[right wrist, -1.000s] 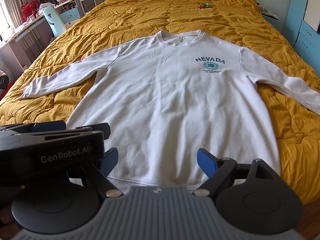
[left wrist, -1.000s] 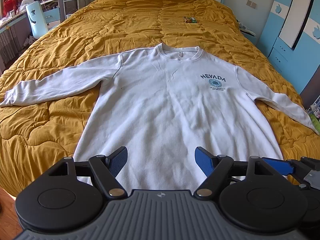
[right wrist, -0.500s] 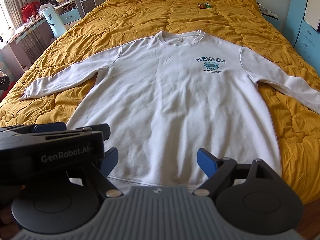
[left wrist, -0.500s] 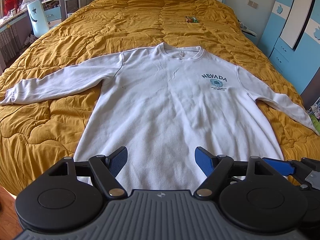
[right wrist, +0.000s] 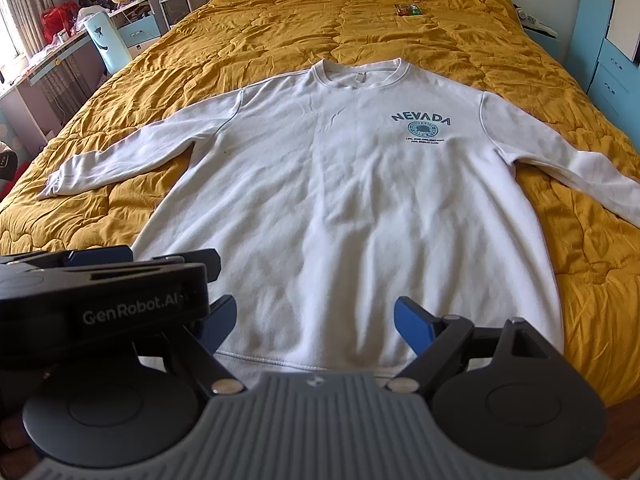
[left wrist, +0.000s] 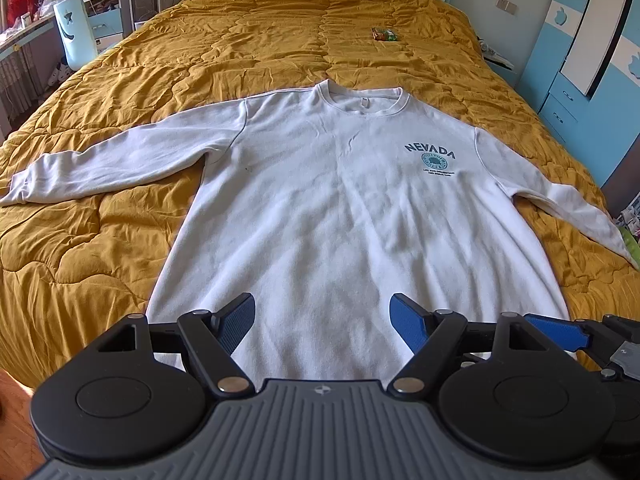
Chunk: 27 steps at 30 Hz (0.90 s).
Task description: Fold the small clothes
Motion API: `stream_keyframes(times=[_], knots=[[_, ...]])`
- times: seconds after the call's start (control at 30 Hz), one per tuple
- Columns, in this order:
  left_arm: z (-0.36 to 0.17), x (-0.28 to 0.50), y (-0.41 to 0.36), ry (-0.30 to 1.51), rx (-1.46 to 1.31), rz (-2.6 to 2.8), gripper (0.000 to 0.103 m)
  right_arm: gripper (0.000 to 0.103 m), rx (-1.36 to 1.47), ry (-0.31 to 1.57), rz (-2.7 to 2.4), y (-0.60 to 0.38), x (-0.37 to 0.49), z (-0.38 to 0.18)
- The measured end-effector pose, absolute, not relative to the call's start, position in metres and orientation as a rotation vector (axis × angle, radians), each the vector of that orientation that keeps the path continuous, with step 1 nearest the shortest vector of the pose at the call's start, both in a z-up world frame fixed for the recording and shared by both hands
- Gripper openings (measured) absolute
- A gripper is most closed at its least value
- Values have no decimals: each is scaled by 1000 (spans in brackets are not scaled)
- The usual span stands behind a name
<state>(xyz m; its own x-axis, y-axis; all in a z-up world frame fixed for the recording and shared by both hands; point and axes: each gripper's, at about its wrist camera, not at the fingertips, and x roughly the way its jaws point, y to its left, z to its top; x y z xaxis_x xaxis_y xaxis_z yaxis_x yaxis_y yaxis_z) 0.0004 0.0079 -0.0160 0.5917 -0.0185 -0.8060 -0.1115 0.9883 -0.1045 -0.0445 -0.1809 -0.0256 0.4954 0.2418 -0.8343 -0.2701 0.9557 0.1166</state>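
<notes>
Bed (left wrist: 120,208), sweatshirt (left wrist: 344,208) unchanged

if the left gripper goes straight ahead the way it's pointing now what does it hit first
Most likely the white sweatshirt lying flat on the yellow quilt. The left gripper is open, and nothing else shows between its fingers; its height above the cloth is unclear.

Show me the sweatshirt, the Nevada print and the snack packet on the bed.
sweatshirt (left wrist: 340,216): left wrist view, chest middle.
Nevada print (right wrist: 421,119): right wrist view, lettering.
snack packet (right wrist: 408,9): right wrist view, its middle.
</notes>
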Motion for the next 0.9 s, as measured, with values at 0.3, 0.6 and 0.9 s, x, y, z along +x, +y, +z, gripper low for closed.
stream_keyframes(times=[0.3, 0.6, 0.9], knots=[[-17, 1, 16, 943, -183, 45, 90, 82, -26, 1009, 321, -177, -44, -28], [-15, 5, 35, 910, -183, 27, 81, 82, -66, 947, 352, -161, -41, -25], [-14, 9, 163, 629, -403, 215, 82, 82, -28, 867, 328, -162, -21, -33]])
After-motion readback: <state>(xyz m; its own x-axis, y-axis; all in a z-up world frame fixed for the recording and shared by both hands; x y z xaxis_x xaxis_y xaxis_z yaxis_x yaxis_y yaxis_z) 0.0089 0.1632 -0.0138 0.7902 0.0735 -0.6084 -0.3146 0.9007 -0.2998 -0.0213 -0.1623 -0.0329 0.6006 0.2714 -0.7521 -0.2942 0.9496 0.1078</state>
